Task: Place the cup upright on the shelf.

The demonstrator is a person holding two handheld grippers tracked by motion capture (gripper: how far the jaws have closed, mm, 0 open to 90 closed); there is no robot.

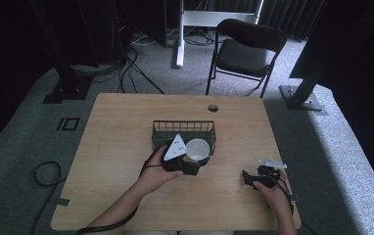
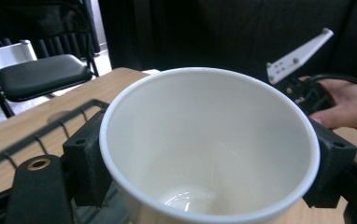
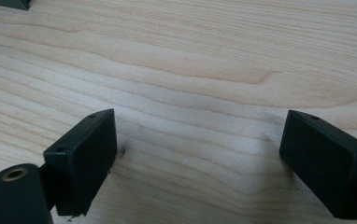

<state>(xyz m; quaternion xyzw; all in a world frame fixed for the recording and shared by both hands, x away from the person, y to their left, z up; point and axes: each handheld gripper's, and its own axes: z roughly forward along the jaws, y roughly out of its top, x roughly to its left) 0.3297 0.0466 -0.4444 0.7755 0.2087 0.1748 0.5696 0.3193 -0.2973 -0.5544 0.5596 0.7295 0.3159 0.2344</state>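
Gripping a white paper cup by its sides, the left gripper holds it upright at the near rim of a black wire basket, the landmark at the middle of the wooden table. Its jaws press the cup wall from opposite sides just below the lip, a hold that keeps the mouth facing up. In the left gripper view the cup is empty, with only a pale sheen at its bottom. Whether it hangs just inside the basket or just above its near edge cannot be told. Apart from the cup, nothing can be made out in the basket from the high view. Well to the right of the basket and nearer the person, the right gripper rests low over bare wood, jaws spread wide with nothing between them, apparently standing by.
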